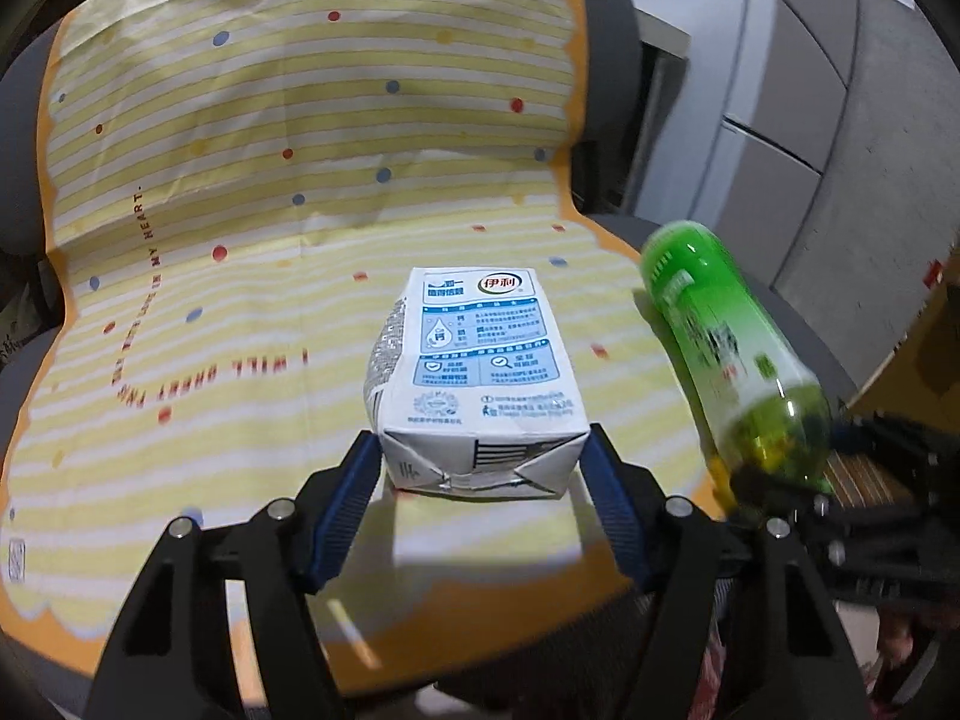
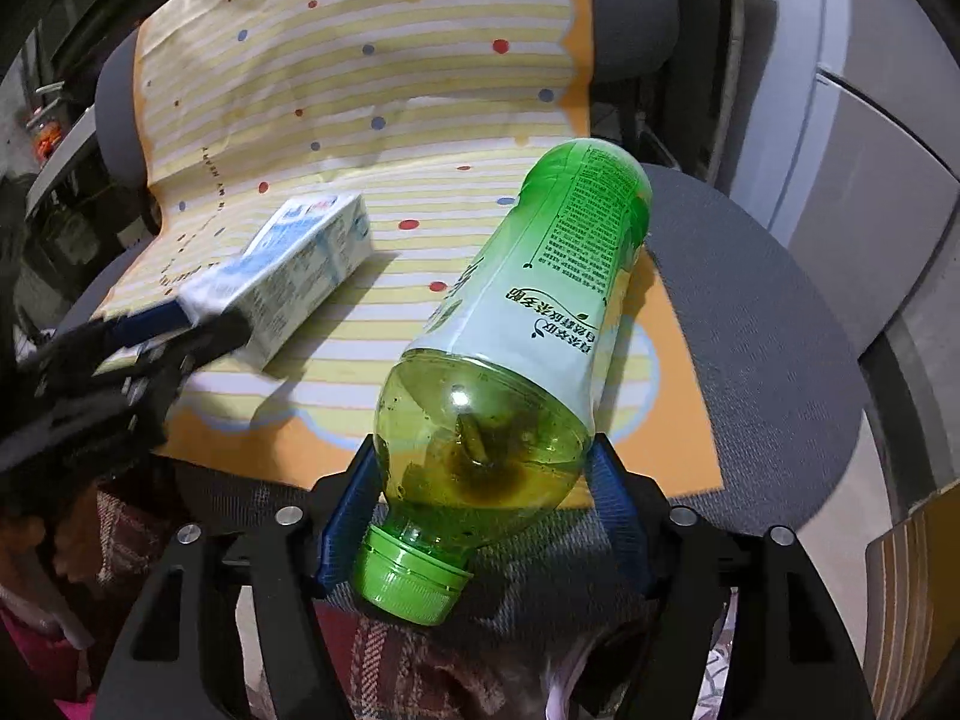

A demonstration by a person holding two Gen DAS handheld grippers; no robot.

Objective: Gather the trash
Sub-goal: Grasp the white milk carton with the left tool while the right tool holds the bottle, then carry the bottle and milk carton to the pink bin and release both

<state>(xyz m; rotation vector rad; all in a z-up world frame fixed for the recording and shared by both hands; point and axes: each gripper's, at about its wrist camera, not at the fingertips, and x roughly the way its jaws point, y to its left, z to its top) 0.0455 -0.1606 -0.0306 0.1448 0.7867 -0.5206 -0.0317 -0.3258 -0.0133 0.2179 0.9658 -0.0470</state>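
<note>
Draped over a grey chair (image 2: 750,312), the striped cloth (image 1: 240,138) carries the milk carton (image 1: 474,372), pinched at its end by the left hand-held gripper (image 1: 483,468), while the green bottle (image 2: 516,330), clamped near its neck by the right hand-held gripper (image 2: 486,474), should be lifted level so neither slips.

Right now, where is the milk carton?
The milk carton lies between the left gripper jaws on the striped cloth over the chair seat, left of the green bottle held by the right gripper.
</note>
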